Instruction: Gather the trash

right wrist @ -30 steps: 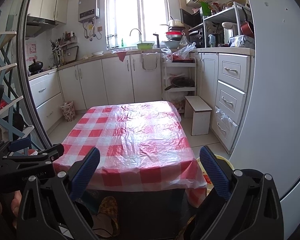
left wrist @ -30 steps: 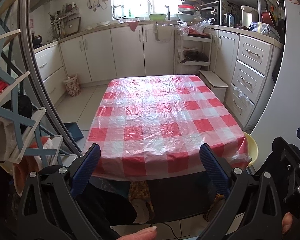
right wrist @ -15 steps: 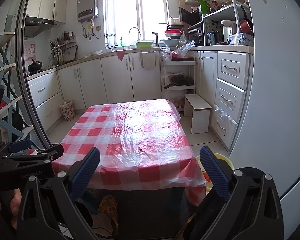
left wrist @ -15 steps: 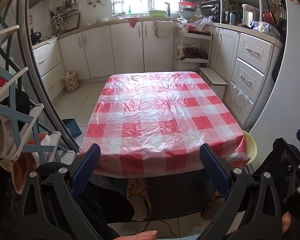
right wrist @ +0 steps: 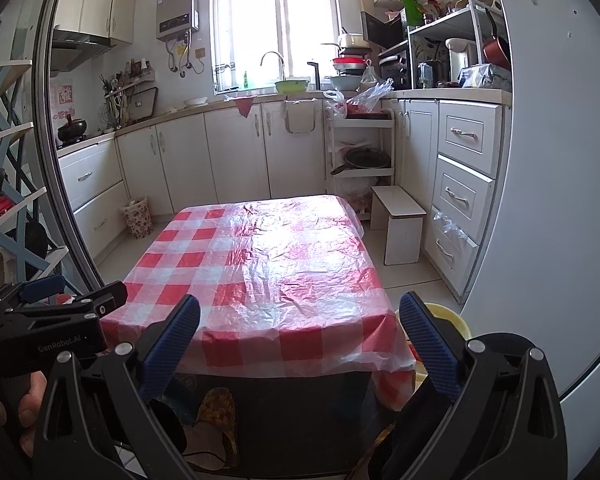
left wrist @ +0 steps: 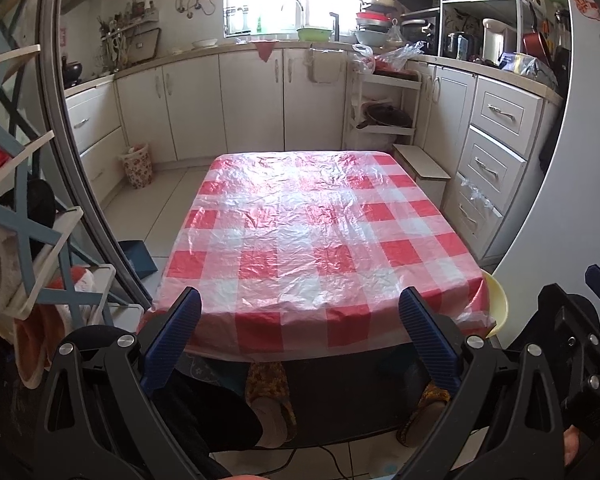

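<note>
Bright window (right wrist: 260,24) backlight, tablecloth (left wrist: 320,240) glare, fisheye-warped edges

A: Where does the wastebasket (left wrist: 137,165) stand?
B: Upright on the floor, against the white cabinets (left wrist: 192,112), well apart from the table's (left wrist: 316,240) far left corner.
A: Its look?
B: Small, floral-patterned, open-topped.

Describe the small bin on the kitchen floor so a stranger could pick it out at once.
Start at the table with the red-and-white checked cover and look past its far left corner to the white cabinets. The bin stands on the floor against them. It alone has a flowery pattern.
</note>
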`<state>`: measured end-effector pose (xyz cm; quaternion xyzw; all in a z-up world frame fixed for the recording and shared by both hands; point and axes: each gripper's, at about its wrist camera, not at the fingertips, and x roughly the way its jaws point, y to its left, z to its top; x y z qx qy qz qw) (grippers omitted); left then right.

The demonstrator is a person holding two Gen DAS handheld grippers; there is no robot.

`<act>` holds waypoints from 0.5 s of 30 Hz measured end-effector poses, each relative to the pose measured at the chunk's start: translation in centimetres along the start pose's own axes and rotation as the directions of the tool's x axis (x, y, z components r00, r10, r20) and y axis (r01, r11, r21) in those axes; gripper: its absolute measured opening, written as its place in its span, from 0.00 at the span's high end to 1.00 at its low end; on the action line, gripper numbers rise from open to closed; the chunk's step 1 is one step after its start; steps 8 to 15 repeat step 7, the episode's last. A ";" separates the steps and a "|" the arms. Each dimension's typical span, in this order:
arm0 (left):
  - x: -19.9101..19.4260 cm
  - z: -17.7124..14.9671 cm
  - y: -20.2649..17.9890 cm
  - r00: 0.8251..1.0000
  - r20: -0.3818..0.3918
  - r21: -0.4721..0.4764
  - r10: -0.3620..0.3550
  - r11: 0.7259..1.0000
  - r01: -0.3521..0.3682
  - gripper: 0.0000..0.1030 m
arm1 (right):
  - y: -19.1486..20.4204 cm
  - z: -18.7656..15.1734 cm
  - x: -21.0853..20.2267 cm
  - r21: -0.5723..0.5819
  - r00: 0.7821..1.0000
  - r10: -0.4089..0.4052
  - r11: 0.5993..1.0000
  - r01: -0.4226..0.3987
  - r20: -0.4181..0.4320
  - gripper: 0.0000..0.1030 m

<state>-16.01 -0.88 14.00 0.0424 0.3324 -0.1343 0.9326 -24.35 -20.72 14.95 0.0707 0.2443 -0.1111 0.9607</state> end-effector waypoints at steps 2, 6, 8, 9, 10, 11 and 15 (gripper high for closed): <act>0.4 0.1 0.0 1.000 -0.023 -0.002 -0.014 1.000 0.014 0.08 | 0.0 0.0 0.0 0.001 1.000 -0.001 1.000 0.001 -0.001 0.07; 1.1 -0.2 0.5 0.998 -0.058 -0.020 -0.019 1.000 0.018 0.08 | 0.0 0.0 0.0 0.002 1.000 -0.001 1.000 0.001 -0.002 0.07; 1.2 -0.3 0.6 0.998 -0.065 -0.022 -0.025 0.999 0.024 0.08 | -0.1 0.0 0.0 0.003 1.000 -0.002 1.000 0.002 -0.003 0.07; 1.2 -0.3 0.6 0.998 -0.065 -0.022 -0.025 0.999 0.024 0.08 | -0.1 0.0 0.0 0.003 1.000 -0.002 1.000 0.002 -0.003 0.07; 1.2 -0.3 0.6 0.998 -0.065 -0.022 -0.025 0.999 0.024 0.08 | -0.1 0.0 0.0 0.003 1.000 -0.002 1.000 0.002 -0.003 0.07; 1.2 -0.3 0.6 0.998 -0.065 -0.022 -0.025 0.999 0.024 0.08 | -0.1 0.0 0.0 0.003 1.000 -0.002 1.000 0.002 -0.003 0.07; 1.2 -0.3 0.6 0.998 -0.065 -0.022 -0.025 0.999 0.024 0.08 | -0.1 0.0 0.0 0.003 1.000 -0.002 1.000 0.002 -0.003 0.07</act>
